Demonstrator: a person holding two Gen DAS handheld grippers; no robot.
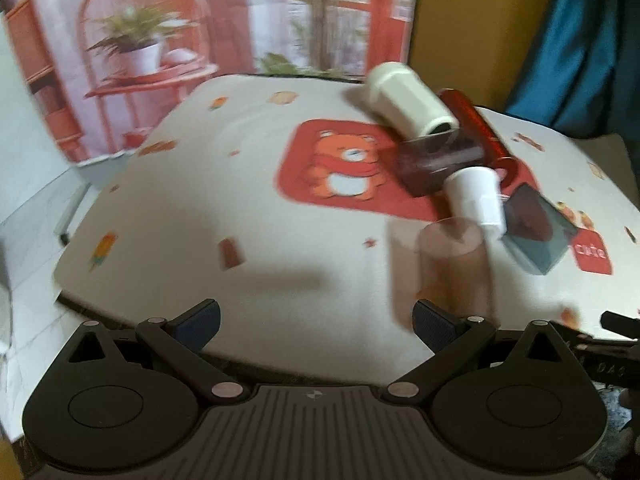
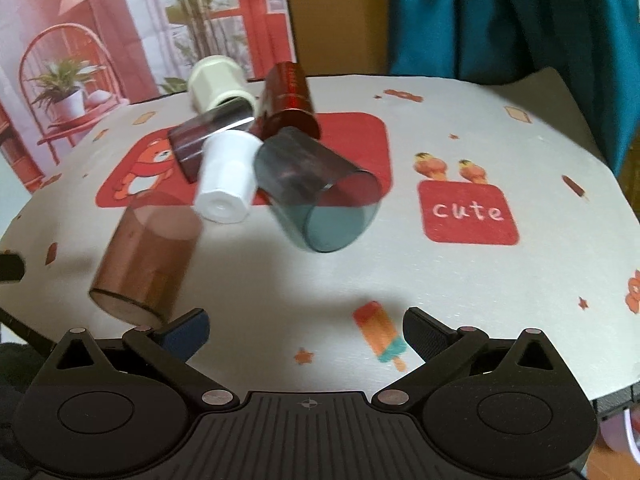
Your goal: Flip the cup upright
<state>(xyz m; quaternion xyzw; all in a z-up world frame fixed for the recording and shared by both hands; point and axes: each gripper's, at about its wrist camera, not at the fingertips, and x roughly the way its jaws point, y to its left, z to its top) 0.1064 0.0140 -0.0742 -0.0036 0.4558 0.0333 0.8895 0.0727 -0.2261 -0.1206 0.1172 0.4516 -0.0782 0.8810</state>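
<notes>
I have both tongs spread wide and holding nothing, hovering low at the near edge of the counter (image 2: 460, 280). The left tongs (image 1: 316, 322) face a brown cup (image 1: 452, 268) just ahead of their right finger; from the right tongs (image 2: 306, 330) it sits ahead-left, tilted, though blur hides whether it stands or lies. Past it, cups lie jumbled and touching: white cup (image 2: 226, 178), grey cup (image 2: 320, 196), red cup (image 2: 288, 102), cream cup (image 2: 218, 84). The counter carries a cartoon-print cloth; a printed backdrop (image 1: 160, 40) and teal curtain (image 2: 500, 16) hang behind.
</notes>
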